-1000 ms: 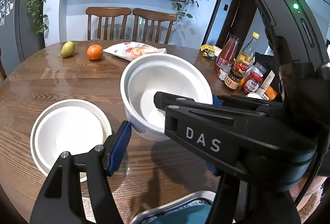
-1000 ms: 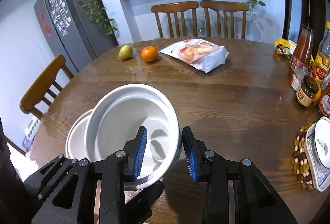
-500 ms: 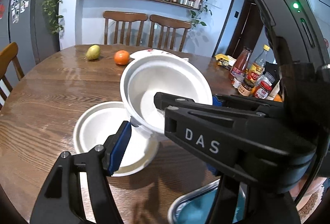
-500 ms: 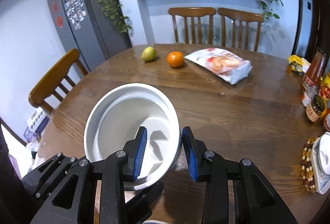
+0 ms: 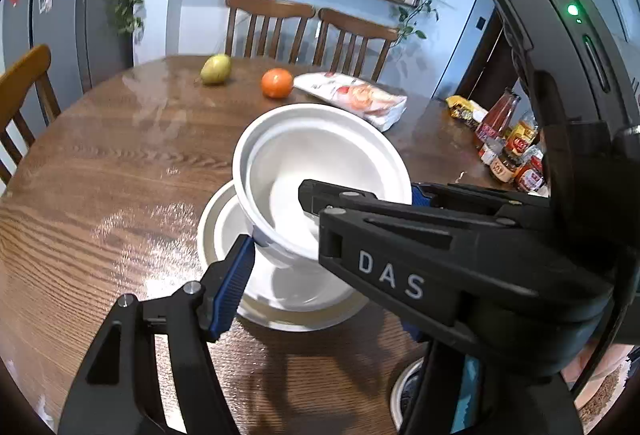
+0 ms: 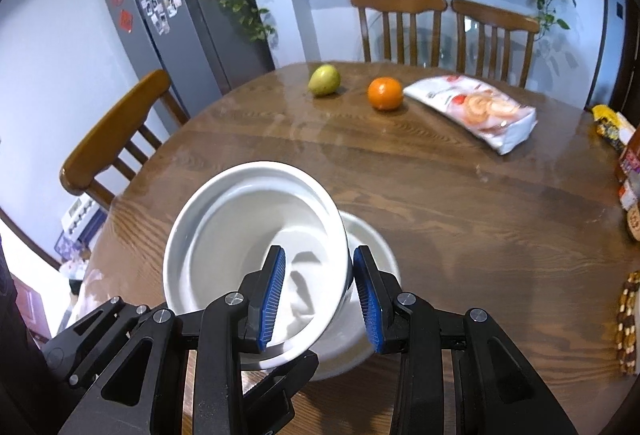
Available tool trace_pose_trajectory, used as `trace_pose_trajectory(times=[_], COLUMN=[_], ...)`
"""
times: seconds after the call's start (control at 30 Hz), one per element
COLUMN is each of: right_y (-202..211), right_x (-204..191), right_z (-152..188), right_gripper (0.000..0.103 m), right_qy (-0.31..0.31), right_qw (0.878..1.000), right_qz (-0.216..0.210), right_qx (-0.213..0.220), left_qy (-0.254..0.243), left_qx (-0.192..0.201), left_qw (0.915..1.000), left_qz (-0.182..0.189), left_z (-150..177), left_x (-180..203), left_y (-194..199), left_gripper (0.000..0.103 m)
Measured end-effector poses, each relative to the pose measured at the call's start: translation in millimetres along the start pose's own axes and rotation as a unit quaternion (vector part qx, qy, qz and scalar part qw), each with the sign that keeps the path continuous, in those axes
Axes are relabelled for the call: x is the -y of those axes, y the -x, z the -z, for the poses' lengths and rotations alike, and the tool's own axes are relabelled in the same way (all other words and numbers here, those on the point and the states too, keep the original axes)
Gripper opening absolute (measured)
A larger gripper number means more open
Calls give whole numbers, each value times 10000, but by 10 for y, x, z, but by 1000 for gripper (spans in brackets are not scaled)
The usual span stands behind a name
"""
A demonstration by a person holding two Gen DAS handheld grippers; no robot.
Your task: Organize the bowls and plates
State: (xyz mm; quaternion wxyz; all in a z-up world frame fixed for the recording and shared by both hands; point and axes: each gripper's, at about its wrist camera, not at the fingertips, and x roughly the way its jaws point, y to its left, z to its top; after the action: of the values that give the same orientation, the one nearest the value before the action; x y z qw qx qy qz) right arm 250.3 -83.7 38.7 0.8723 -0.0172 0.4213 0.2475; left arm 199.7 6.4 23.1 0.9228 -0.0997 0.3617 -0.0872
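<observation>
My right gripper (image 6: 320,299) is shut on the rim of a deep white bowl (image 6: 248,235), one blue pad inside and one outside, and holds it tilted just above a second white bowl (image 6: 376,247) that rests on the wooden table (image 6: 460,203). In the left wrist view the held bowl (image 5: 320,163) hangs over the lower bowl (image 5: 296,295), and the right gripper's black body covers the lower right. My left gripper (image 5: 320,267) stands open around the bowls; only its left blue pad (image 5: 232,287) shows and it grips nothing.
A pear (image 6: 324,79), an orange (image 6: 385,93) and a snack bag (image 6: 476,107) lie at the far side. Sauce bottles and jars (image 5: 508,151) stand at the right edge. A patterned dish (image 5: 404,395) sits near the front. Chairs ring the table.
The right gripper has carried the deep bowl leftwards over the second bowl and lowered it close to it. The left gripper has followed alongside, still open.
</observation>
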Motion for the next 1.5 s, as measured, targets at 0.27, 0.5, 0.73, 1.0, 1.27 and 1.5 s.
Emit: trace_pose_trajectory(times=[0.27,0.5,0.73,1.0,1.27,1.5], right_y=[-247,-344,-396,-423,-380,-327], right_x=[-41,-24,-1,-3,-7,-58], right_z=[17,34,47,44,17,8], right_gripper=[39,39,39,39,39,39], right_qy=[-30,-47,-128,-169,-203,-145], right_qw=[9995,9984,9970,9958,9959,9962], right_qz=[56,226,347,463,541,575], right_qx=[-304,-515,-676,-778,-697,-630], left_qy=[93,132,165,179,237,105], left_qx=[-220,-437,-600,-695,-637,-473], left_qw=[9997,9987,9976,9967,9972,9987], left_qz=[87,217,312,372,323,159], left_z=[30,5,9,-7,-13,-17], left_x=[-108,-138,-168,-156,-168,-148], left_y=[-148,-265,-328,-342,-309,-199], left_gripper=[62,62,62,63,64,66])
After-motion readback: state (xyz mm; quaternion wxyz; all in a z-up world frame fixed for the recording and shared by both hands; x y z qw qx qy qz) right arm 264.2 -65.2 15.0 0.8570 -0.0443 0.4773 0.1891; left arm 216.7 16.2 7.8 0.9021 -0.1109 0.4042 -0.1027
